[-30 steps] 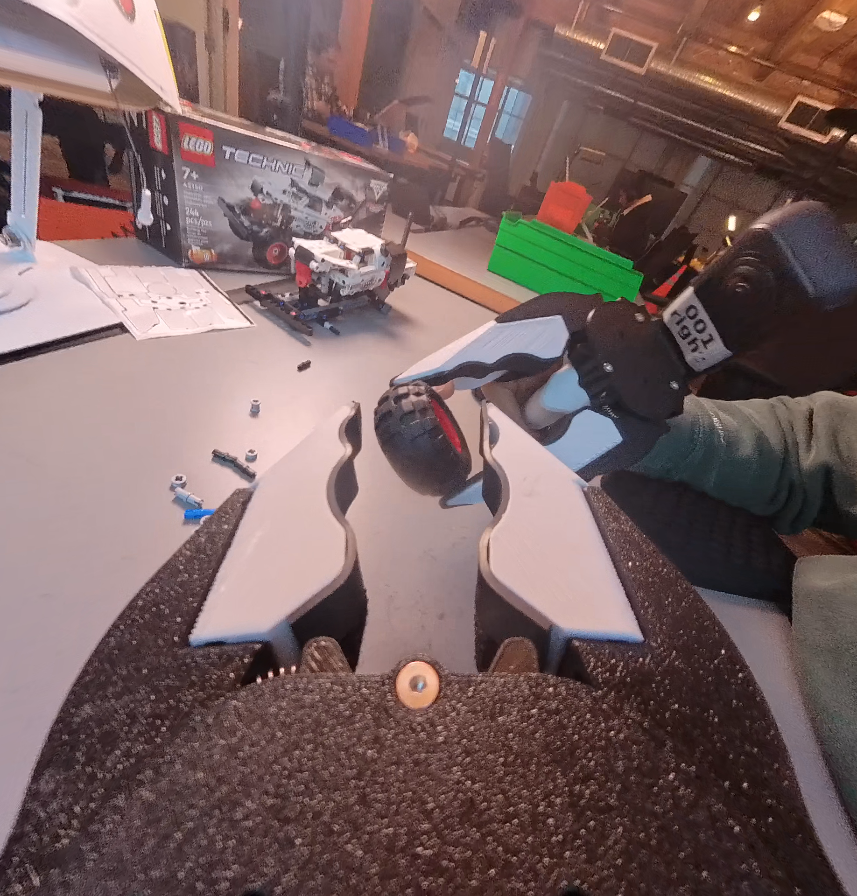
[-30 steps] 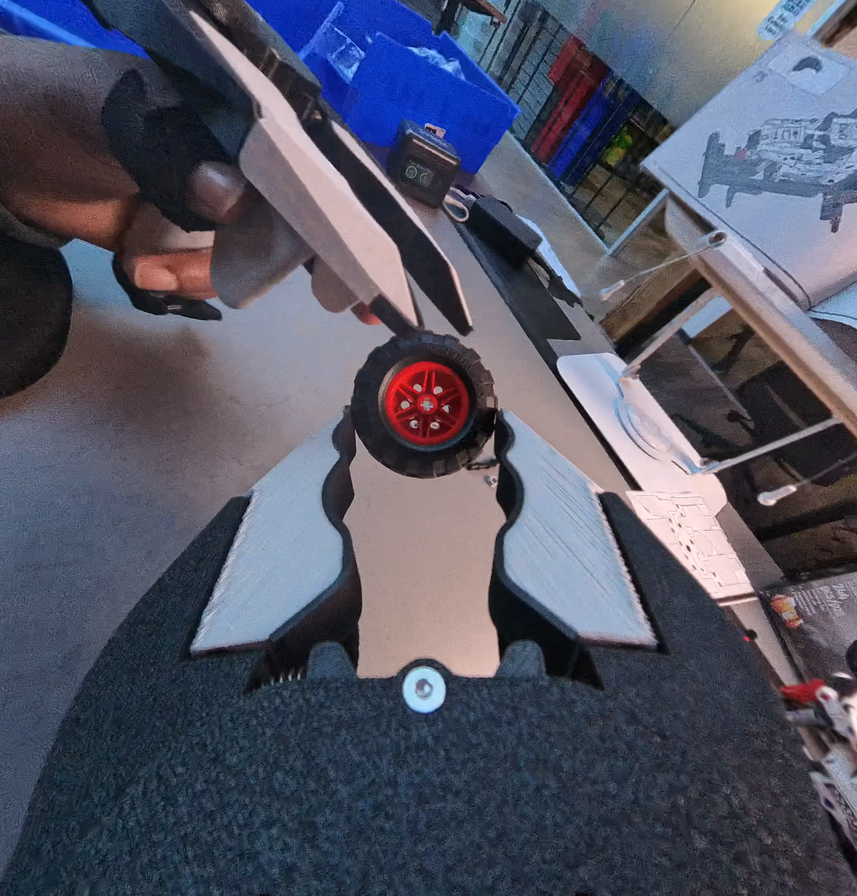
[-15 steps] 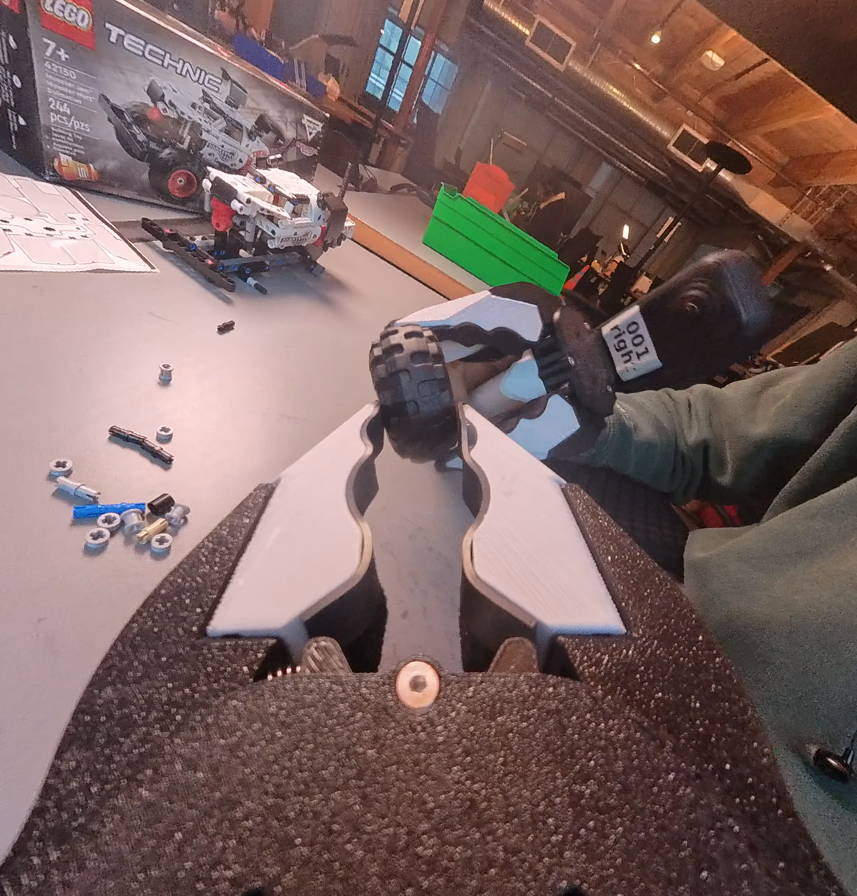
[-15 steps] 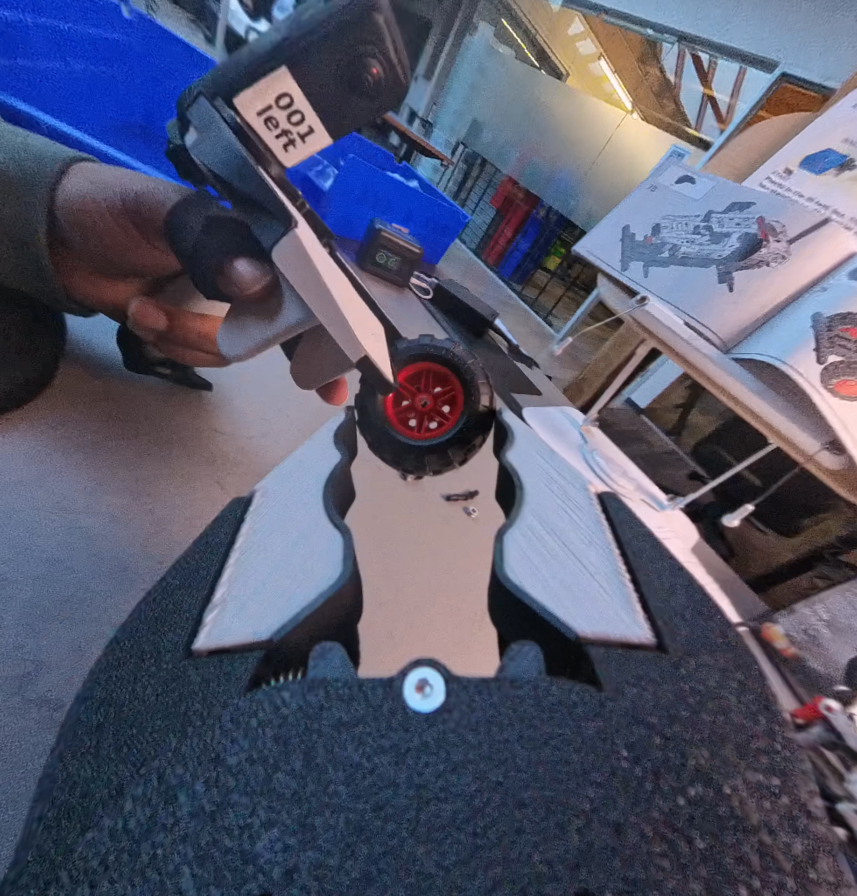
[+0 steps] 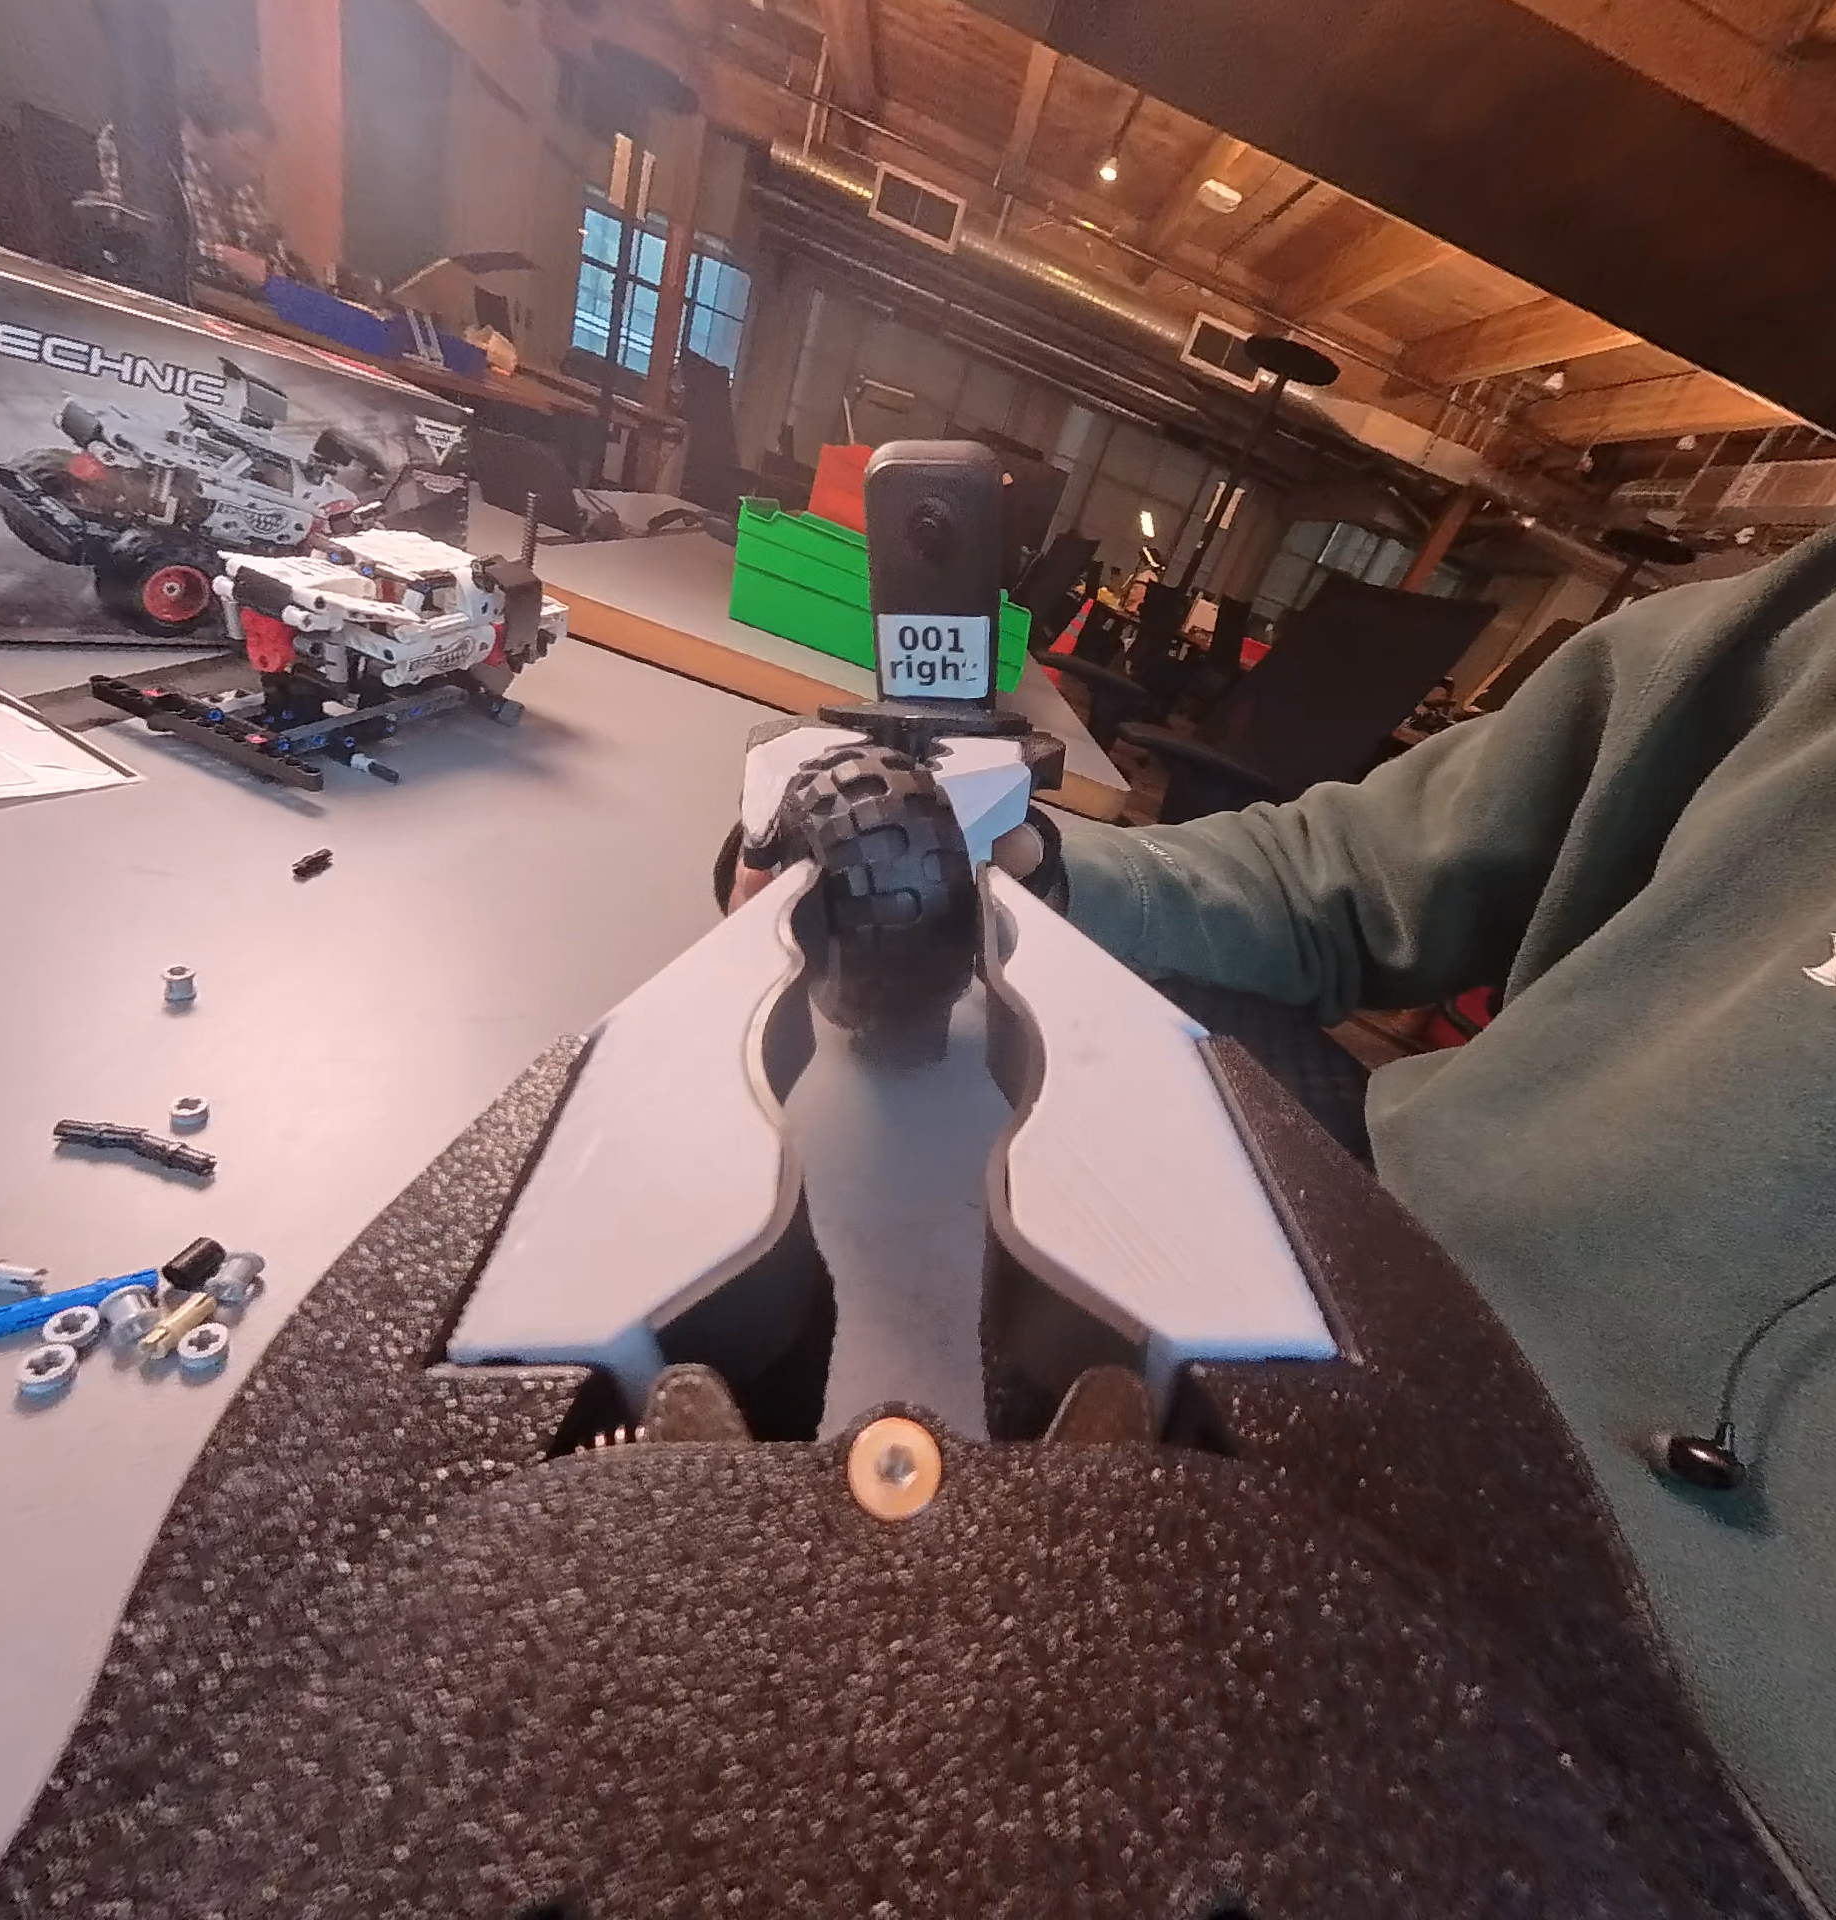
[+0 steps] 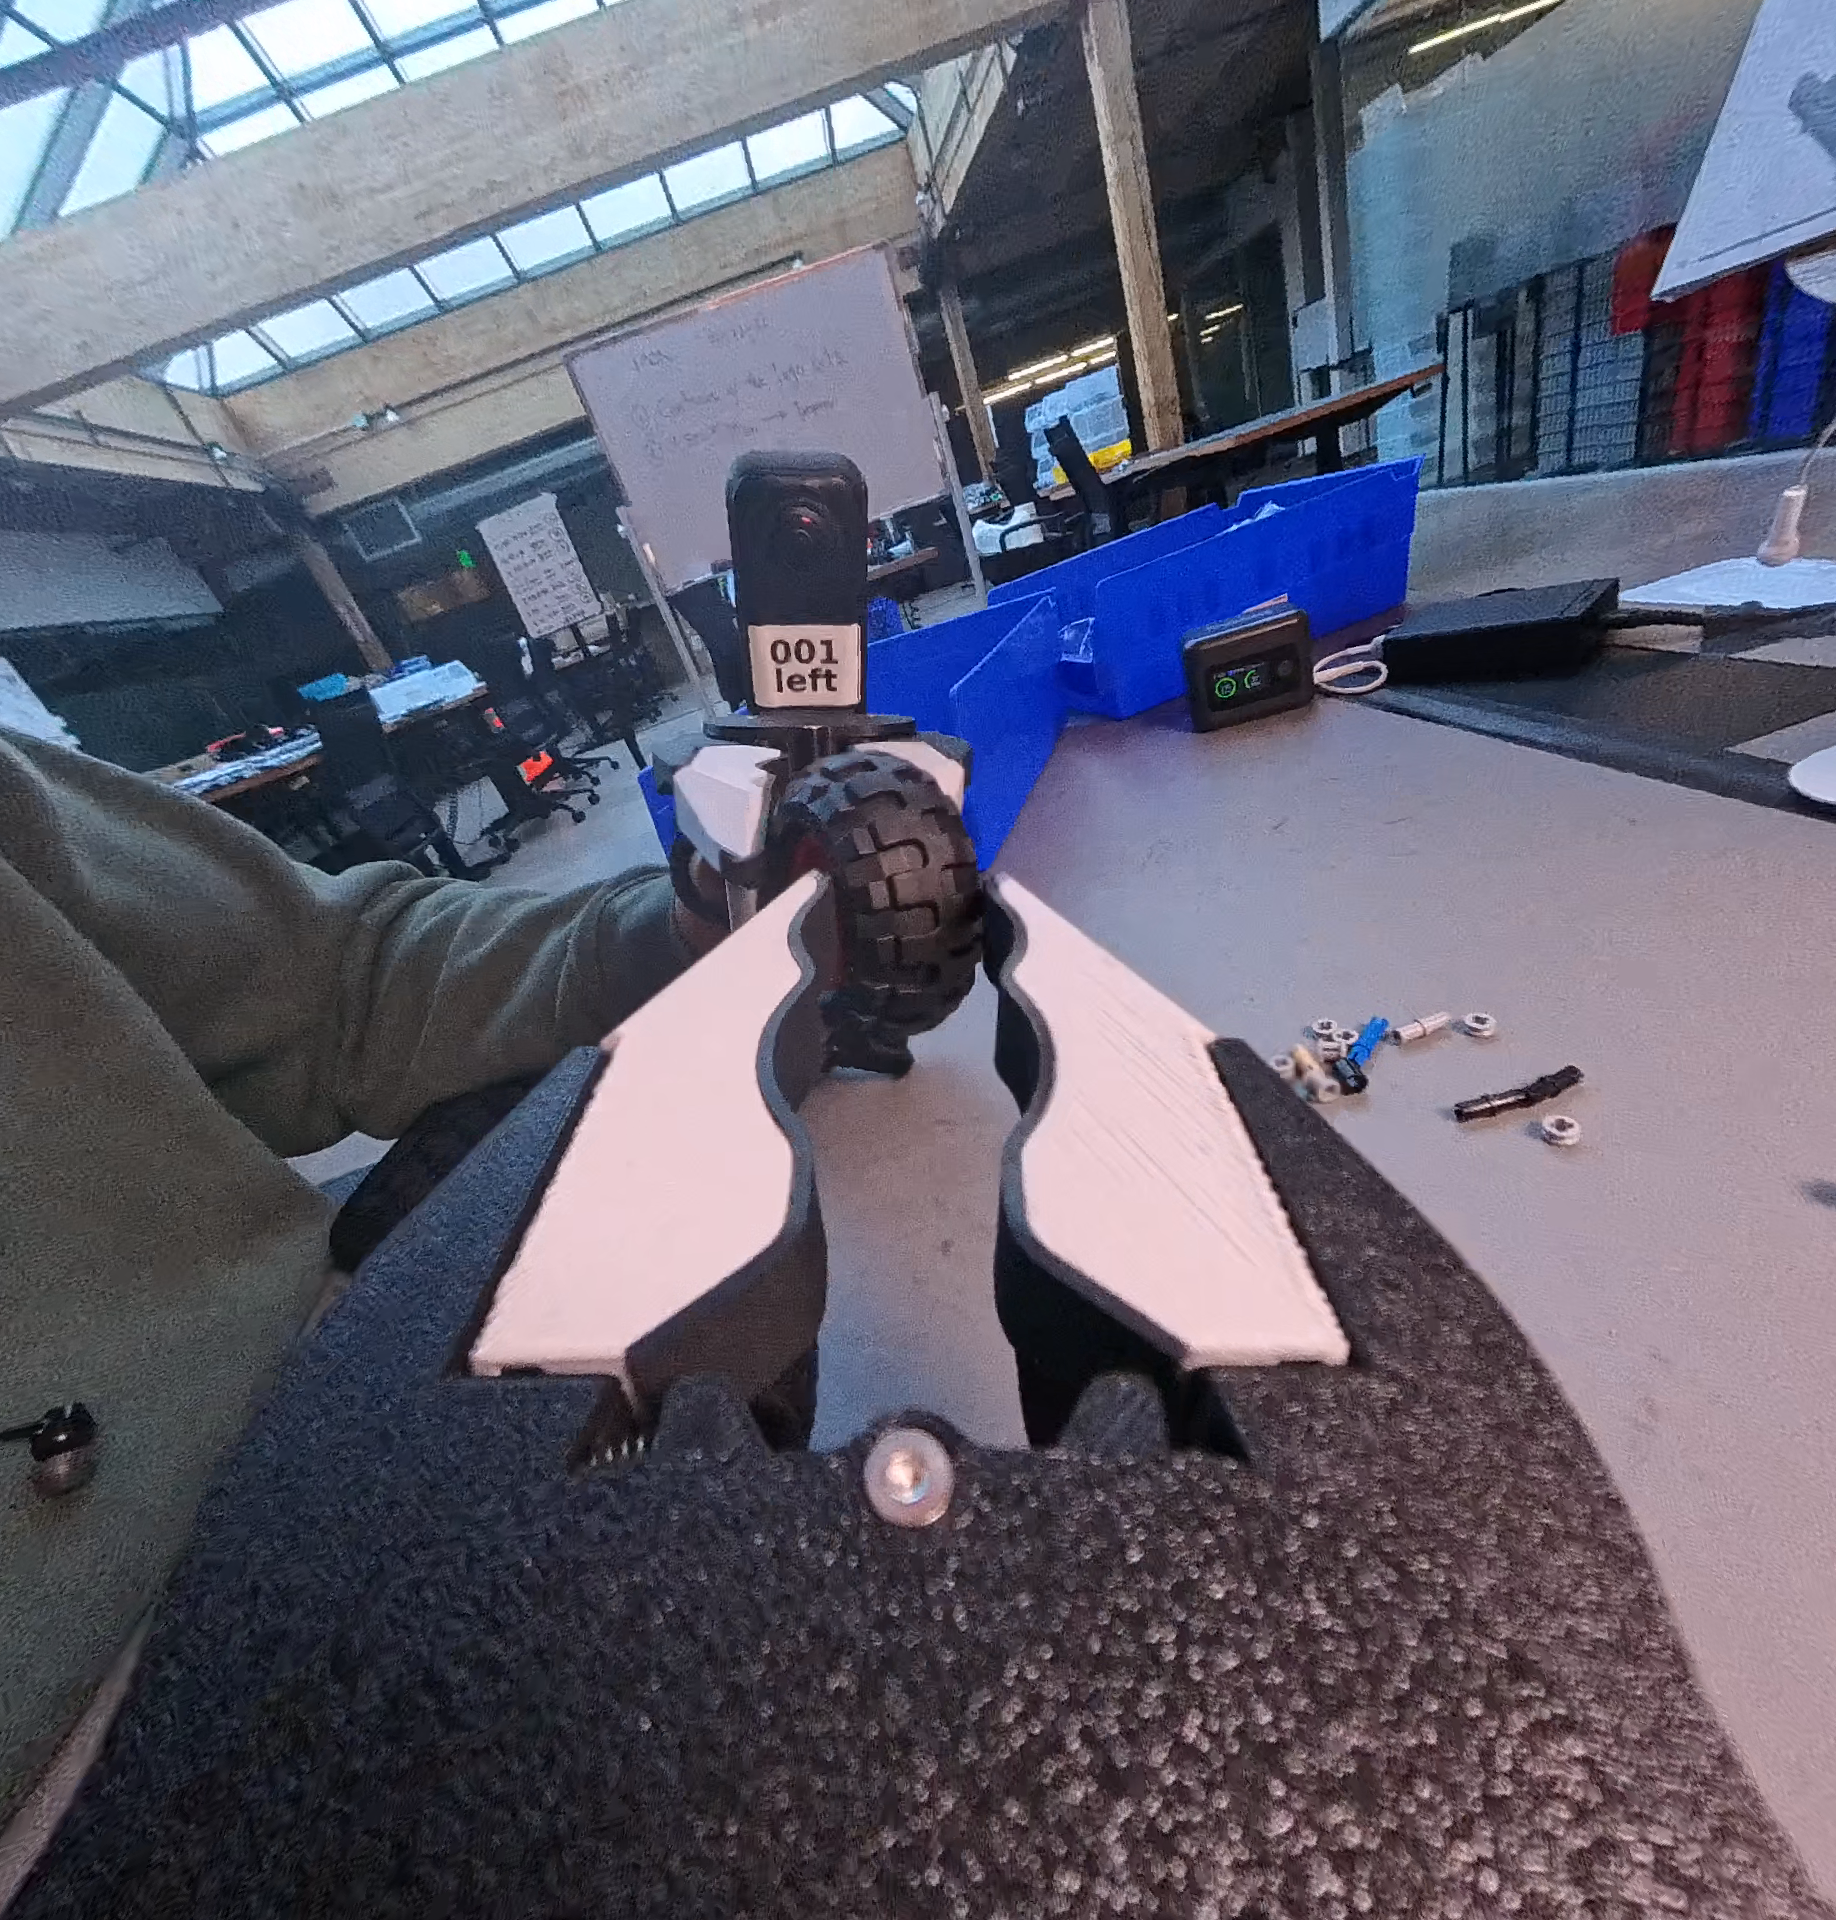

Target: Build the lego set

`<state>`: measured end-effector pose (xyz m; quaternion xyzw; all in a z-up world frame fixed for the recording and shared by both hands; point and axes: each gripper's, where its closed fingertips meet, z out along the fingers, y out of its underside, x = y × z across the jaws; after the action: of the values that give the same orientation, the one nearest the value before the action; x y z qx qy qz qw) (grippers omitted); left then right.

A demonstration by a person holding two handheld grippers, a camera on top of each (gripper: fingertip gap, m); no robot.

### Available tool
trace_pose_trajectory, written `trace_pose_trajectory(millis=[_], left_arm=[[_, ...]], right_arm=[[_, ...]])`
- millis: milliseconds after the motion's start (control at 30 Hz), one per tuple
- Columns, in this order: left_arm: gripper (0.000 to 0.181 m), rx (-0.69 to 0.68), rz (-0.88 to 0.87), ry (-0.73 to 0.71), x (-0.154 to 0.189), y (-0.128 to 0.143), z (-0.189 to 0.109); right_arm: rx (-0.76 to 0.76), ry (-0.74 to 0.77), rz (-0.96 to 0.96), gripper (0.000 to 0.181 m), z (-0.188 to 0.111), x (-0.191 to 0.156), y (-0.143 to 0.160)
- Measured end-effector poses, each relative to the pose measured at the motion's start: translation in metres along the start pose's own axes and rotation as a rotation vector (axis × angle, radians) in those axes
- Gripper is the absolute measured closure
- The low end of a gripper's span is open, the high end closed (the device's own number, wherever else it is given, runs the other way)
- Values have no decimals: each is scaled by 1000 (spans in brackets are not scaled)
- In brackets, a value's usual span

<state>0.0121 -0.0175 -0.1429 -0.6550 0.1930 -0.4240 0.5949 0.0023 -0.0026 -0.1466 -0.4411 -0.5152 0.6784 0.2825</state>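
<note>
One knobby black wheel (image 5: pixel 886 883) held above the grey tabletop (image 5: pixel 394 935) between two opposed claws.

Left claw (image 5: pixel 886 894) and right claw (image 6: pixel 898 899) each closed narrowly on the tyre, one from either side. One part-built white truck model (image 5: pixel 374 623) stands well apart before one set box (image 5: pixel 114 468). One cluster of small loose pins and bushes (image 5: pixel 114 1320) lies on the tabletop; an exact count cannot be made.

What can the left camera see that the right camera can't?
Only the left view shows the toy truck, its box and a green bin. Only the right view shows blue bins, a whiteboard and a small screen gadget. Both show the black wheel between both tongs, and loose little pieces on the grey table.
</note>
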Motion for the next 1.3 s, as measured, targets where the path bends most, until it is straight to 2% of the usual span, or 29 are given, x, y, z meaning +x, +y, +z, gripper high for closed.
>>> trace_pose_trajectory(millis=[367, 700, 967, 1000, 1067, 1100, 1167, 1233, 1300], left_arm=[[157, -18, 67, -94, -8, -3, -3], [157, -86, 95, -194, -12, 1, -1], [158, -145, 88, -301, -16, 12, -8], [159, -126, 99, -326, -18, 7, -14], [159, -45, 94, -356, -18, -12, -31], [159, -6, 98, -370, -17, -22, -41], [158, 33, 127, -401, -16, -39, -53], [158, 51, 150, -413, -14, -53, -57], [158, 59, 168, -423, -14, -64, -57]], right_arm=[[-27, 103, -64, 154, 2, 8, -3], [-122, 201, -152, 156, -2, 11, -3], [-214, 310, -182, 155, -3, 12, 11], [-248, 305, -171, 151, -4, 10, 16], [-366, 262, -110, 127, -5, 0, 35], [-453, 187, -73, 127, -3, -15, 52], [-656, 35, -34, 112, 6, -53, 93], [-813, -94, -92, 104, 21, -90, 128], [-951, -146, -232, 96, 35, -106, 160]])
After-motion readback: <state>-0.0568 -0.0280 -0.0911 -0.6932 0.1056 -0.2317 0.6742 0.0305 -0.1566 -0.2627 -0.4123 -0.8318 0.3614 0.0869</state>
